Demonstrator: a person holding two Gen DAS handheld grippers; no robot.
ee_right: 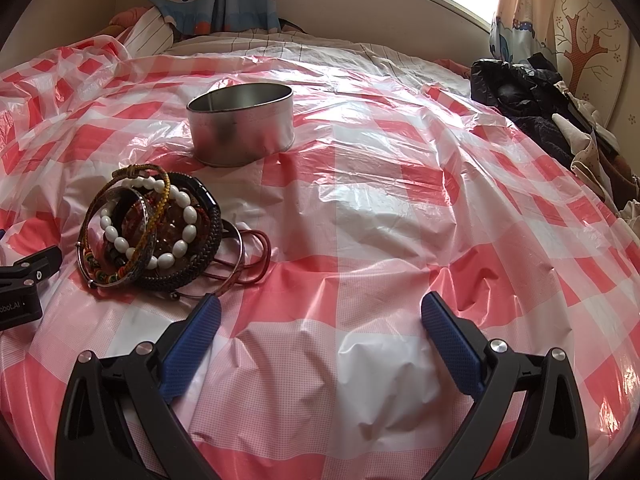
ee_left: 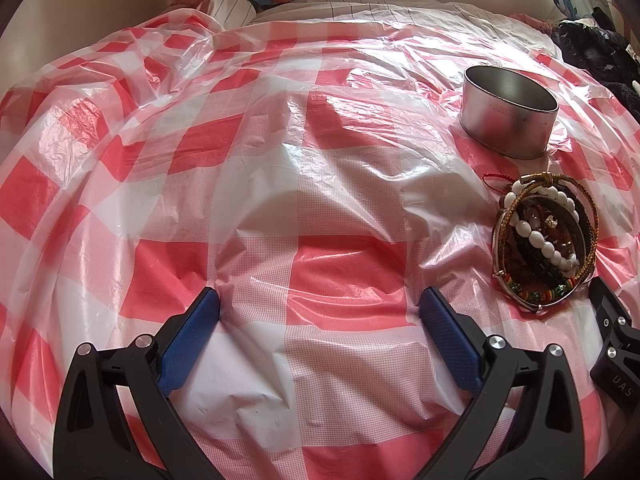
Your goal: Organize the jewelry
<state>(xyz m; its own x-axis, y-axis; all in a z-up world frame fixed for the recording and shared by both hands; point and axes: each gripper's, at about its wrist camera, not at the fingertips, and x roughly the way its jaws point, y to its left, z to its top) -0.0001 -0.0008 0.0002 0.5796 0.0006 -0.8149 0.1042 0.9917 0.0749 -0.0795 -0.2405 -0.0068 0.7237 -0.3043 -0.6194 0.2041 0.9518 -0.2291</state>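
Both tongs spread, pinching nothing: left gripper [ee_left: 320, 304], right gripper [ee_right: 320, 312]. Bracelet pile [ee_right: 154, 226] lies on the checked plastic sheet [ee_right: 400, 220] just ahead-left of the right gripper's left finger, between the two tongs. Looks light, tangled; beads slippery, cords soft, metal bangle [ee_right: 234, 256] stiff, so best pinched on one exposed loop edge. Metal tin [ee_right: 244, 128] beyond the pile, open, looks empty

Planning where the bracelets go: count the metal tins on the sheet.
1. The open metal tin stands upright on the checked plastic sheet, just beyond the bracelet pile. None other shows in either view.
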